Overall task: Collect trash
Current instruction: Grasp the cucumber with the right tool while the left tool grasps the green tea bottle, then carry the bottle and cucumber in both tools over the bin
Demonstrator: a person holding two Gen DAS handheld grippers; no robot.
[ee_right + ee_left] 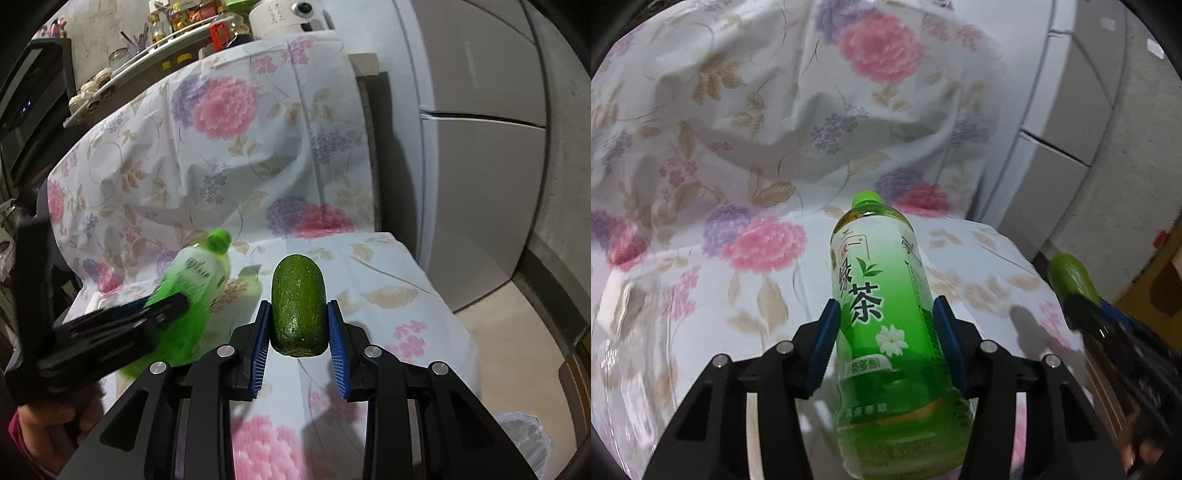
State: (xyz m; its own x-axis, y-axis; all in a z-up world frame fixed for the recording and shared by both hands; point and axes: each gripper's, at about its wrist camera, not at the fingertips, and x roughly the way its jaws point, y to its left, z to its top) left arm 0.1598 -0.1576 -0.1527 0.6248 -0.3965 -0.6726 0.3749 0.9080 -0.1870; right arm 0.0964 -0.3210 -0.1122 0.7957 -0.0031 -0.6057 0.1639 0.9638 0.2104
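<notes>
My left gripper (884, 338) has its jaws closed on the green tea bottle (886, 332), blue pads against both sides of the label, cap pointing away over the floral cloth (768, 258) on the counter. My right gripper (298, 338) has its jaws clamped on the stubby cucumber piece (298, 306), held above the cloth, just beside the bottle.

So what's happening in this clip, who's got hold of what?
A person is clearing up with a hand-held gripper in each hand. The left hand-held gripper is clamped on a green tea bottle with its cap on. The right hand-held gripper is clamped on a cucumber piece. Both items are held over a floral tablecloth, beside a fridge.
</notes>
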